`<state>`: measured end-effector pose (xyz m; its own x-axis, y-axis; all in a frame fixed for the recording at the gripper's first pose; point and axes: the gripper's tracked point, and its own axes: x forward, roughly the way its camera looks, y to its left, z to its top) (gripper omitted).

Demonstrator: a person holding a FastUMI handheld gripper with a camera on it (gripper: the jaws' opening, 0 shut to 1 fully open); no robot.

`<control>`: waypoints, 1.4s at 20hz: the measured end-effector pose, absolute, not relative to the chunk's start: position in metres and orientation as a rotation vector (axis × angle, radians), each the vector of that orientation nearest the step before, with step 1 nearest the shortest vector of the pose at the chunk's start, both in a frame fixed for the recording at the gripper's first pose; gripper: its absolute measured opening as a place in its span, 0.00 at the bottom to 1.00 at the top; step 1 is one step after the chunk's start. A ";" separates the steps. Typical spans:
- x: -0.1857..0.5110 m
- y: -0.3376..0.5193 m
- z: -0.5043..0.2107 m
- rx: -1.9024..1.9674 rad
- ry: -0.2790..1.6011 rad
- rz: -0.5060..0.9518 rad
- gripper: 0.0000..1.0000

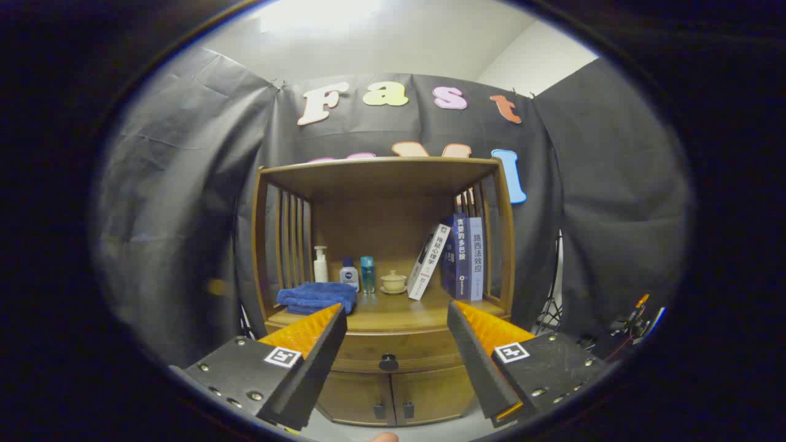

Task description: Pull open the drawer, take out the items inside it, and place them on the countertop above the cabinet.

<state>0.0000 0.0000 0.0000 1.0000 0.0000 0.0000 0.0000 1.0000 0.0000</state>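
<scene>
Gripper view. We are looking straight at a wooden cabinet standing against the booth's black cloth wall. The gripper is hanging in front of it with its fingers spread wide and nothing between them; we are judging this spread as readiness to close on a pull.

The drawer is sitting shut just under the countertop, its dark round knob showing in the gap between the two fingers and beyond their tips, apart from both. We are reading the centred aim as an approach lined up on that knob. The drawer's contents are hidden, so we are not reporting on them. Below the drawer, two small doors are closed, each with a dark handle near the middle seam.

The countertop is already carrying goods under the upper shelf: a folded blue towel at the front left, just beyond the left fingertip; behind it a white pump bottle, a small white-and-blue bottle and a teal bottle standing side by side; a pale lidded cup on a saucer near the centre; and books at the right, one leaning on the upright ones. We are noting bare wood at the front centre, the likeliest room for whatever comes out.

We are judging the task as not yet begun.
</scene>
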 end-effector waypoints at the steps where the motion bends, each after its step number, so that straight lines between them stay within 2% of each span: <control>1: 0.001 0.000 -0.001 -0.002 0.003 -0.003 0.99; 8: 0.019 -0.001 -0.024 -0.015 0.041 -0.009 0.99; 16: 0.066 0.018 -0.087 0.036 0.137 0.047 0.96; 17: 0.074 0.018 -0.099 0.043 0.155 0.049 0.92; 27: 0.145 0.007 -0.199 0.069 0.305 -0.020 0.85; 28: 0.149 0.011 -0.206 0.070 0.318 -0.011 0.80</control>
<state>0.1486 0.0108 -0.2055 0.9499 0.0000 -0.3127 0.0219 0.9975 0.0666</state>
